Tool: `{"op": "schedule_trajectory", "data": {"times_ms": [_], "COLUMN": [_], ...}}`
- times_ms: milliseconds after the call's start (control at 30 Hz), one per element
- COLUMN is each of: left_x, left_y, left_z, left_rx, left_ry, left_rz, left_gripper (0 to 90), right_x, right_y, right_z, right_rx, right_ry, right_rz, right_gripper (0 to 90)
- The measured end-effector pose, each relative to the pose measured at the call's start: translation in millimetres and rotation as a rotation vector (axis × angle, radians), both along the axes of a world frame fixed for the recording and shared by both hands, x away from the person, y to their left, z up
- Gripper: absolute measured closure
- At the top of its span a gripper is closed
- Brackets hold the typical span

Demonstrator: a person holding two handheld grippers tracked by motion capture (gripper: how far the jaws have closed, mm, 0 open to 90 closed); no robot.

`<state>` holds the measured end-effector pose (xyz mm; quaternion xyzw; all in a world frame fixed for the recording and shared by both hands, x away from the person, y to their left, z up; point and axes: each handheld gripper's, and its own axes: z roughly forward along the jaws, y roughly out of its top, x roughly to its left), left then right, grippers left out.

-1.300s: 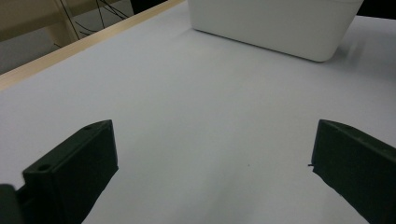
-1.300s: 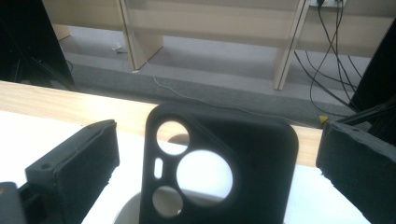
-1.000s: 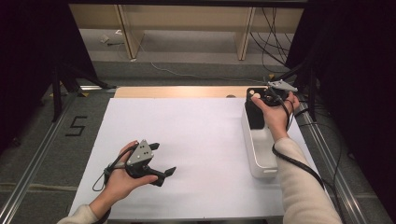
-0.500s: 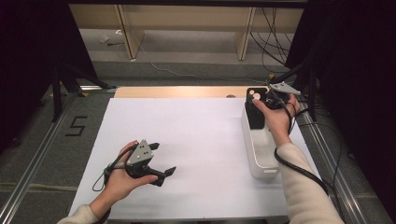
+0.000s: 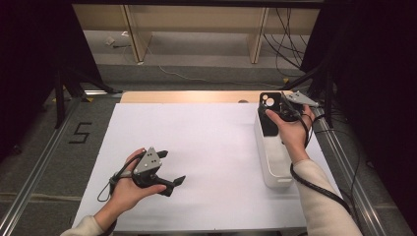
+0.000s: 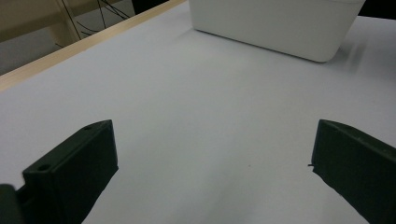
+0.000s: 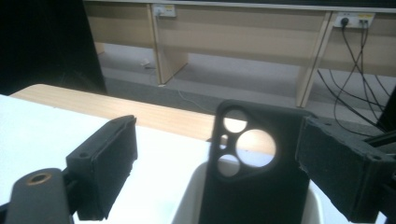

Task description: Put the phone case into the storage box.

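Observation:
A black phone case [image 5: 269, 123] with round camera cut-outs stands upright at the far end of a white bin [image 5: 275, 169]. My right gripper [image 5: 279, 109] is around the phone case [image 7: 254, 191], jaws apart and open. The case's edge is against one pad [image 7: 345, 163], and the other pad [image 7: 105, 161] stands clear of it. Whether the case hangs or rests in the bin [image 7: 187, 207] is hidden. My left gripper [image 5: 172, 167] lies low over the white table [image 5: 211, 142] at the front left. It is open, and between its jaws [image 6: 215, 163] there is bare table.
The bin [image 6: 275, 23] runs along the table's right side. A wooden strip [image 5: 192, 97] edges the far side of the table. Metal rails [image 5: 34, 177] flank it, and cables [image 5: 290, 34] hang over the floor behind.
The right hand has shifted very slightly at the far end of the bin. The left hand and its gripper have stayed put.

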<state>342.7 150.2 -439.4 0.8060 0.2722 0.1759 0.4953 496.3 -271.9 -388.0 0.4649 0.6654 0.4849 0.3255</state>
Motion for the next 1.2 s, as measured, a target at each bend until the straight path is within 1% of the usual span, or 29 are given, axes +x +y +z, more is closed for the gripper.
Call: {"op": "schedule_trajectory", "data": {"times_ms": [267, 700, 1200], "left_x": [0.0, -0.2, -0.2], "left_y": [-0.1, -0.4, -0.2], "left_z": [-0.2, 0.0, 0.1], "left_rx": [-0.001, -0.001, 0.001], "left_ry": [0.001, 0.002, 0.001], "left_rz": [0.000, 0.000, 0.000], "left_gripper": [0.0, 0.0, 0.0], "right_x": [-11.7, -25.6, -40.6], "right_y": [6.9, 16.1, 27.8], "right_z": [0.7, -2.9, 0.4], "right_rx": [0.011, 0.013, 0.019], "right_ry": [0.002, -0.006, -0.021], "right_rz": [0.052, 0.098, 0.163], "right_gripper": [14.3, 15.6, 15.9]}}
